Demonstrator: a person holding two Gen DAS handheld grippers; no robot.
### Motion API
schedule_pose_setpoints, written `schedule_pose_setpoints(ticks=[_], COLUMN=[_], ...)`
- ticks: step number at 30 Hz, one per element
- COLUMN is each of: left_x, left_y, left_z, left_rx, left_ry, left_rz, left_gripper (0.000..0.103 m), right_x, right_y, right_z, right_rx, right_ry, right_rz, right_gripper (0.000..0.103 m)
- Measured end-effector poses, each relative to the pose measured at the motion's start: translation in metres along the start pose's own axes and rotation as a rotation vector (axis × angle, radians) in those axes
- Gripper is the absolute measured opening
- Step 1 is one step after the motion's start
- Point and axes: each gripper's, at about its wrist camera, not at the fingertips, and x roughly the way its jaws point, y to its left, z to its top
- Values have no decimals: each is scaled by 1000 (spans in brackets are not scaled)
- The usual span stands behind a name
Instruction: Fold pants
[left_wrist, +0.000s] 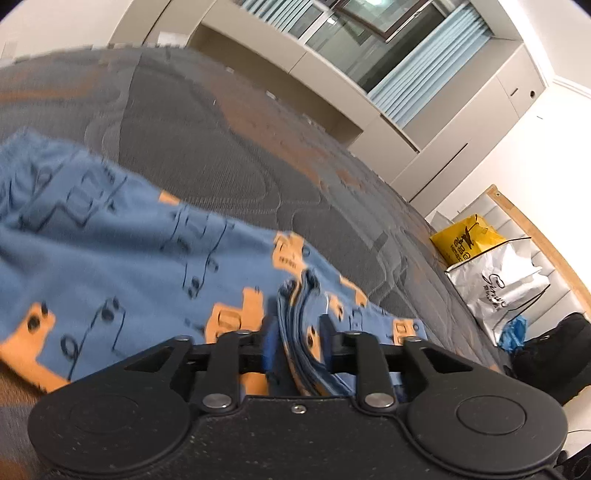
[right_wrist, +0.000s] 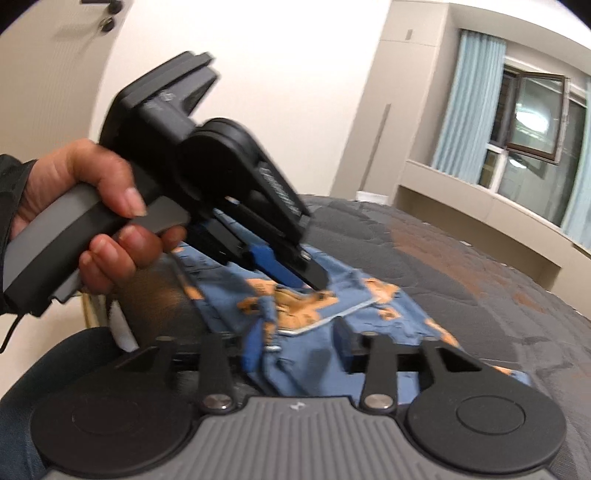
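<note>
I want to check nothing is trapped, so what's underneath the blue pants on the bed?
The blue pants lie on a grey and orange quilted bedspread, which shows all around them. Whatever sits directly under the fabric is covered, so I cannot tell.

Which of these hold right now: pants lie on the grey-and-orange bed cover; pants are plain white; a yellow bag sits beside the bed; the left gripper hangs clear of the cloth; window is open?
1. The blue pants with orange print lie on the grey-and-orange quilted bed cover. True.
2. The pants are plain white. False: blue, orange blocks, black music notes.
3. A yellow bag sits beside the bed. True.
4. The left gripper hangs clear of the cloth. False: folded fabric sits between its jaws.
5. The window sash is open. True.
</note>
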Motion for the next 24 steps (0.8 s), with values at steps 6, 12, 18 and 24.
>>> schedule_pose_setpoints(ticks=[6,12,18,24], left_x=[8,12,22,43], left_y=[-26,-34,-49,-46], left_z=[4,7,2,-6], left_rx=[127,147,272,355], left_ry=[-63,-75,-89,-59], left_rz=[86,95,201,372], left_gripper=[64,74,92,95], right_x=[-18,-32,-15,30], right_y=[-40,-60,-74,-126], right_z=[-7,-10,-9,-16], right_rx=[38,59,-16,-12], right_ry=[-13,-36,-5,151], right_rz=[-155,-108,-346,-571], right_gripper=[91,98,103,103])
